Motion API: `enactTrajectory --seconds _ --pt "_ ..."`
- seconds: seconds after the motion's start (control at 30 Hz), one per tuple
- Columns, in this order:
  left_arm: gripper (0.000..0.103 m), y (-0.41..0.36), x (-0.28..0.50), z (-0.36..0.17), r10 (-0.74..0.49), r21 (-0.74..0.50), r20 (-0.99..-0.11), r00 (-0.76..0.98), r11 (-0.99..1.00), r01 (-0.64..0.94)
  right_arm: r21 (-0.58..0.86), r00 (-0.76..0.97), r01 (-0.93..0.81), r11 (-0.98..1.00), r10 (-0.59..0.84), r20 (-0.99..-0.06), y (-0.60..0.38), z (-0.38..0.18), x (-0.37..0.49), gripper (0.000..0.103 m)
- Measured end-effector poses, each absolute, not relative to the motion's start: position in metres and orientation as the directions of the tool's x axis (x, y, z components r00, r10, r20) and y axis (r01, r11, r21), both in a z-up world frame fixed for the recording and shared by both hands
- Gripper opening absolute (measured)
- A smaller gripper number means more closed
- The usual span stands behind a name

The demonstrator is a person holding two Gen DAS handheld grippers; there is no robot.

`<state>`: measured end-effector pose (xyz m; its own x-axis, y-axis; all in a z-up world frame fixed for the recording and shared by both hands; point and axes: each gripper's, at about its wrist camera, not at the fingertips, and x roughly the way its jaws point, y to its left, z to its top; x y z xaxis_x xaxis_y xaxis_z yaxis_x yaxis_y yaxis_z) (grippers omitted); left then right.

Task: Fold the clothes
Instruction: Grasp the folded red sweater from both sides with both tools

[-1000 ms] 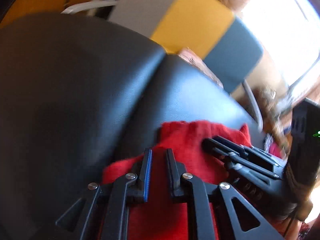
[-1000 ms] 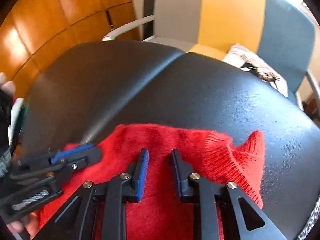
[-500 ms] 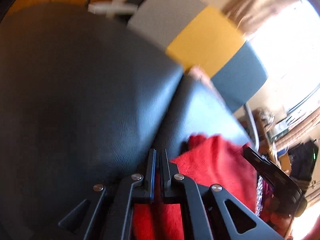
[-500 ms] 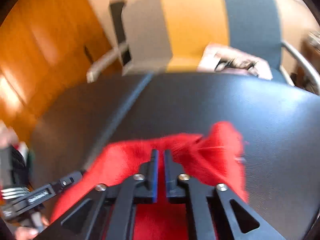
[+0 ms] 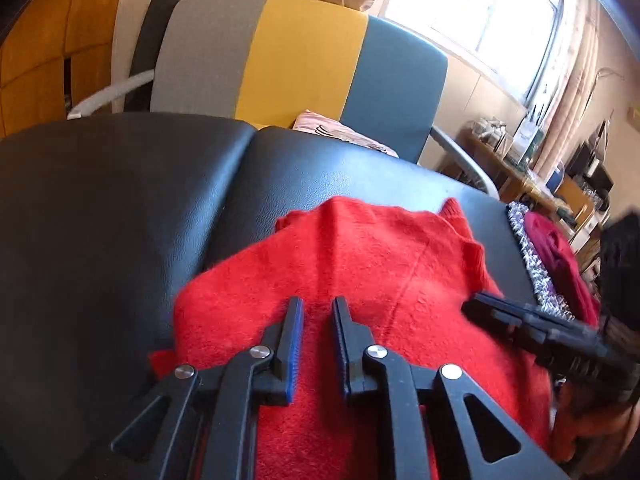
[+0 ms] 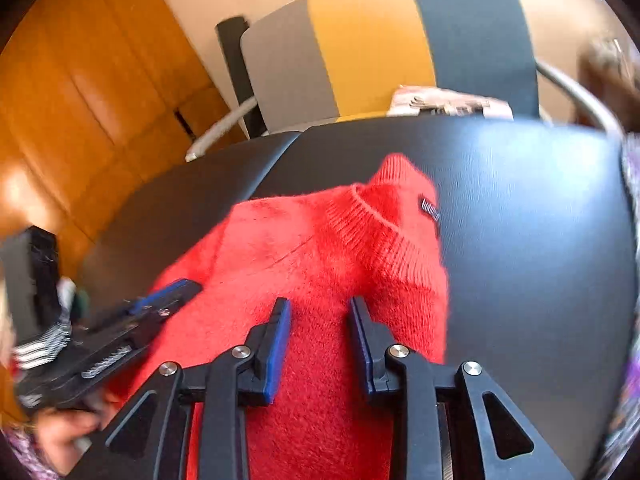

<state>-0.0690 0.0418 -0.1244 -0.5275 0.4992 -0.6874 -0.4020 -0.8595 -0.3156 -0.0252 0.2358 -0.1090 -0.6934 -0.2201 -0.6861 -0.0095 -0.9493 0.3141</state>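
A red knit sweater [image 5: 360, 264] lies on the black padded table [image 5: 120, 200], its ribbed collar [image 6: 384, 216] pointing away. My left gripper [image 5: 318, 304] is open just above the sweater's left part. My right gripper [image 6: 320, 304] is open over the right part, below the collar. Each gripper shows in the other's view: the right one [image 5: 532, 328] at the right edge, the left one [image 6: 160, 300] at the left. Neither holds cloth.
A chair [image 5: 300, 68] with grey, yellow and blue panels stands behind the table, with a folded pale cloth [image 5: 340, 134] on its seat. A dark red garment on patterned fabric [image 5: 556, 256] lies at the table's right end. Wooden panels [image 6: 80, 100] stand at the left.
Half a second ago both grippers were shut on the sweater. Now both are open and the sweater lies flatter on the table, collar unfolded.
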Motion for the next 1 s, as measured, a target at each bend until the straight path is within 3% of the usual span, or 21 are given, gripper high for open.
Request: enactTrajectory --seconds 0.07,0.17,0.23,0.33,0.4,0.5,0.63,0.73,0.87,1.0 --pt "0.013 0.035 -0.066 -0.123 0.507 -0.337 -0.686 -0.521 -0.857 -0.390 0.246 -0.702 0.018 -0.969 -0.187 -0.688 0.227 -0.109 -0.029 0.031" --pt "0.013 0.027 -0.059 -0.116 0.568 -0.395 -0.665 -0.485 -0.819 -0.417 0.315 -0.701 0.007 -0.949 -0.229 -0.675 0.239 -0.101 -0.033 0.032" --pt "0.012 0.014 -0.051 -0.109 0.620 -0.462 -0.620 -0.481 -0.784 -0.415 0.403 -0.738 -0.005 -0.915 -0.269 -0.619 0.252 -0.088 -0.011 0.032" --pt "0.016 -0.004 -0.026 -0.096 0.677 -0.502 -0.544 -0.496 -0.736 -0.454 0.357 -0.763 -0.004 -0.934 -0.228 -0.605 0.250 -0.074 0.027 0.035" --pt "0.016 0.005 -0.009 -0.092 0.677 -0.447 -0.555 -0.484 -0.733 -0.514 0.325 -0.742 0.021 -0.945 -0.233 -0.628 0.241 -0.079 0.038 0.035" --pt "0.016 0.026 -0.004 -0.107 0.605 -0.331 -0.639 -0.476 -0.774 -0.539 0.232 -0.726 0.061 -0.971 -0.203 -0.658 0.215 -0.086 0.048 0.036" --pt "0.012 0.008 -0.010 -0.126 0.557 -0.327 -0.662 -0.502 -0.817 -0.475 0.100 -0.694 0.132 -0.986 -0.164 -0.701 0.185 -0.091 0.043 0.058" --pt "0.012 0.003 -0.007 -0.132 0.553 -0.294 -0.650 -0.521 -0.815 -0.499 0.015 -0.694 0.162 -0.987 -0.125 -0.709 0.173 -0.103 0.043 0.060" --pt "0.012 0.004 -0.009 -0.119 0.564 -0.316 -0.652 -0.506 -0.810 -0.495 0.144 -0.705 0.164 -0.976 -0.218 -0.674 0.194 -0.093 0.049 0.063" --pt "0.026 -0.031 -0.017 -0.109 0.610 -0.479 -0.588 -0.532 -0.792 -0.379 0.325 -0.745 0.095 -0.941 -0.284 -0.604 0.229 -0.079 0.068 0.064"
